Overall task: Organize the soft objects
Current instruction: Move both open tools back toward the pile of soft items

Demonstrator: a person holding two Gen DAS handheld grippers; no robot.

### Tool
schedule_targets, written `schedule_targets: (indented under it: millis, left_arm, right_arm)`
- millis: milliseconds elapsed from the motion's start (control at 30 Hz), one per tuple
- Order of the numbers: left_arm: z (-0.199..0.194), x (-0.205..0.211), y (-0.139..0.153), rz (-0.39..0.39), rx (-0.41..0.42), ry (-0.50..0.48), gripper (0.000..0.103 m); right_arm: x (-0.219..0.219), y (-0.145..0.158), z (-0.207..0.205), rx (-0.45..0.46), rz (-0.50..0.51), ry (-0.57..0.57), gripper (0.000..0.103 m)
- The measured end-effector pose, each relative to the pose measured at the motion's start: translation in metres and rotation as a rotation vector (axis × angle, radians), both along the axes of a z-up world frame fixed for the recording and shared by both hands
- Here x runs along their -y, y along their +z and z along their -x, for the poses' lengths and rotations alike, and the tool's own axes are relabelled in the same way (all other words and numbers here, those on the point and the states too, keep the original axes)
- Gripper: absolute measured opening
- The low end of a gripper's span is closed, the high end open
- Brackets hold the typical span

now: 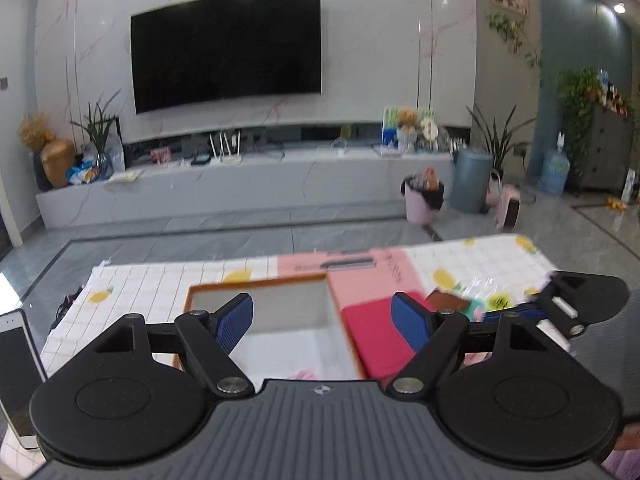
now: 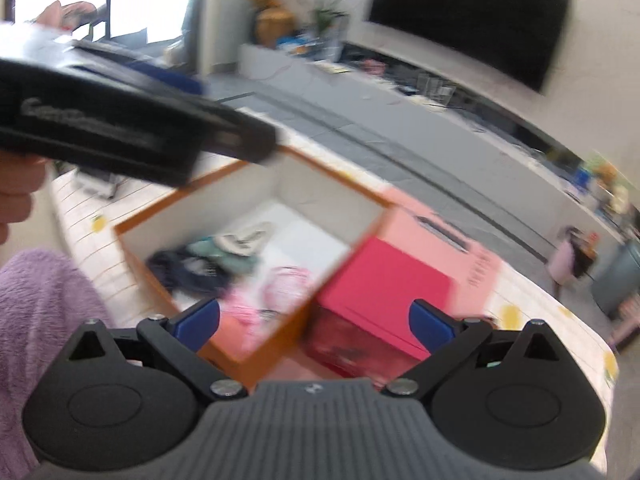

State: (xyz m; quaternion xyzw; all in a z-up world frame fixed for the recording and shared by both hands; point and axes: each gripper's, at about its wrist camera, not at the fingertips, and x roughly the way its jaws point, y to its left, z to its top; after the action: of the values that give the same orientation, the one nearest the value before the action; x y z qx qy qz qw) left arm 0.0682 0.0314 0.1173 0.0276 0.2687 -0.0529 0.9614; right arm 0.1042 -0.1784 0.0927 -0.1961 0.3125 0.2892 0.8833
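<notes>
An open box with an orange rim [image 1: 256, 285] [image 2: 172, 194] stands on the table. In the right wrist view it holds several soft items: a cream one [image 2: 246, 238], a teal one [image 2: 224, 258], a dark one [image 2: 188, 274] and pink ones [image 2: 276, 288]. My left gripper [image 1: 322, 320] is open and empty above the box's near side. My right gripper [image 2: 314, 322] is open and empty above the box's near corner. The other gripper also shows in the left wrist view [image 1: 560, 308] and in the right wrist view [image 2: 120, 120]. The right wrist view is blurred.
A pink and red box [image 1: 376, 300] [image 2: 400, 276] stands right of the open box on a lemon-print cloth [image 1: 140, 292]. A phone [image 1: 16, 372] stands at the table's left edge. Small colourful items [image 1: 472, 304] lie at right. A TV wall is beyond.
</notes>
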Motion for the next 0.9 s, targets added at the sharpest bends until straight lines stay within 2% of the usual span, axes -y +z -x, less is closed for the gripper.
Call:
schedule_targets:
  millis: [133, 267, 400, 500, 567, 600, 667, 733, 800, 900]
  left_arm:
    - [0.004, 0.023, 0.001, 0.015, 0.041, 0.014, 0.092]
    - [0.005, 0.051, -0.010, 0.041, 0.072, 0.001, 0.092]
    - [-0.003, 0.078, -0.027, 0.065, 0.081, -0.043, 0.092]
    - [-0.010, 0.096, -0.043, 0.056, 0.085, -0.057, 0.092]
    - [-0.012, 0.106, -0.055, 0.051, 0.076, -0.069, 0.092]
    - [-0.013, 0.110, -0.062, 0.041, 0.070, -0.069, 0.092]
    - [-0.013, 0.117, -0.077, 0.015, 0.067, -0.015, 0.092]
    - [-0.013, 0.120, -0.092, 0.003, 0.079, 0.018, 0.092]
    - [-0.013, 0.123, -0.105, 0.009, 0.073, 0.011, 0.092]
    - [-0.011, 0.126, -0.120, 0.010, 0.073, -0.017, 0.092]
  right_arm:
    - [0.053, 0.004, -0.002, 0.042, -0.029, -0.138, 0.100]
    - [0.099, -0.004, -0.016, 0.081, -0.035, -0.319, 0.100]
    - [0.139, -0.032, -0.032, 0.116, -0.127, -0.453, 0.100]
    - [0.159, -0.066, -0.055, 0.069, -0.117, -0.594, 0.100]
    - [0.169, -0.086, -0.067, 0.039, -0.084, -0.616, 0.097]
    - [0.172, -0.093, -0.071, 0.028, -0.057, -0.620, 0.092]
    - [0.176, -0.107, -0.078, 0.008, -0.002, -0.625, 0.087]
    - [0.183, -0.114, -0.083, -0.014, 0.007, -0.639, 0.086]
    - [0.187, -0.117, -0.090, -0.035, -0.019, -0.677, 0.077]
    - [0.190, -0.117, -0.091, -0.065, -0.144, -0.647, 0.075]
